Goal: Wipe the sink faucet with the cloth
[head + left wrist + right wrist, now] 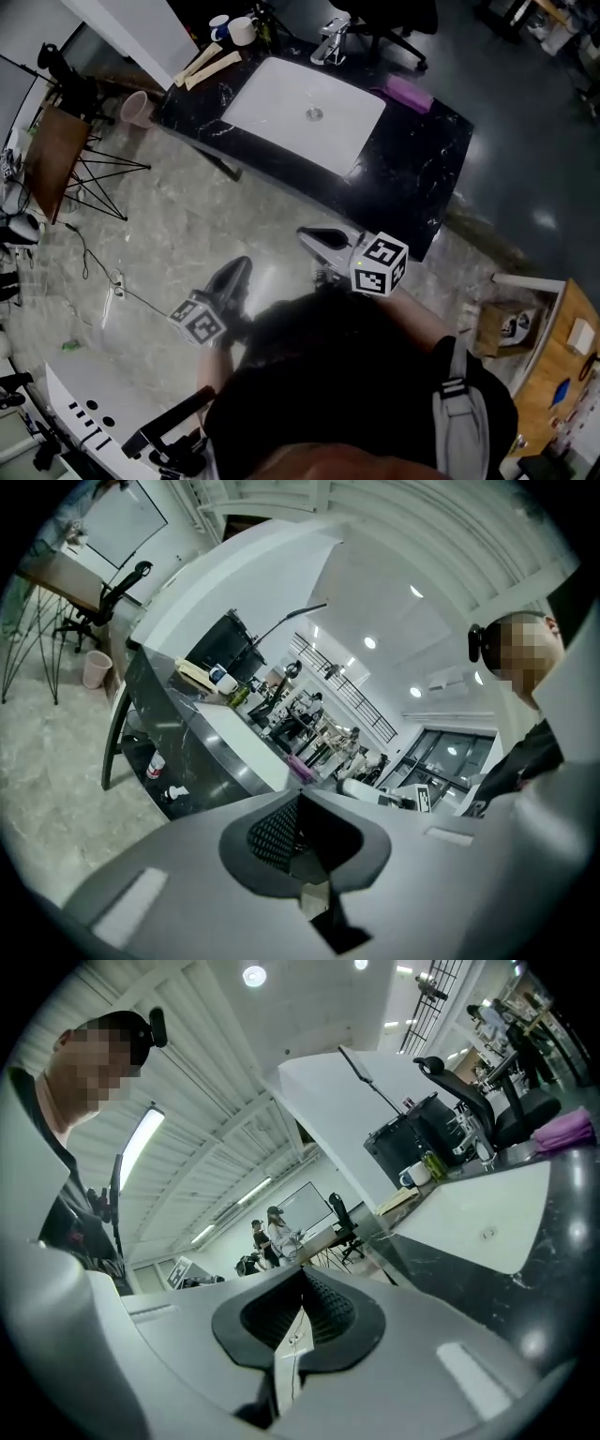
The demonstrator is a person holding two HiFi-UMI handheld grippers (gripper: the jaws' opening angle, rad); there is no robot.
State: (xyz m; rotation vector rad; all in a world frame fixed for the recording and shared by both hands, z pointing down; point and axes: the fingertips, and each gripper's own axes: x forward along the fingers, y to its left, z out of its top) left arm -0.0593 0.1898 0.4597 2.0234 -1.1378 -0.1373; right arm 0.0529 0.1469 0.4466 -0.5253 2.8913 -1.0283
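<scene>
Well back from the black counter (412, 178), the person holds both grippers low and close to the body, pointing toward the sink (272, 108). The left gripper (236, 269) and the right gripper (311, 234) are both clenched on nothing, I'd guess because nothing is within reach yet. The purple cloth (408, 94) lies on the countertop just right of the basin, near the faucet (330, 42) at the far rim, handy for picking up first.

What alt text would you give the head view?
Seen from above, a person holds a left gripper and right gripper over grey floor, short of a black counter with a white sink, faucet and purple cloth.
</scene>
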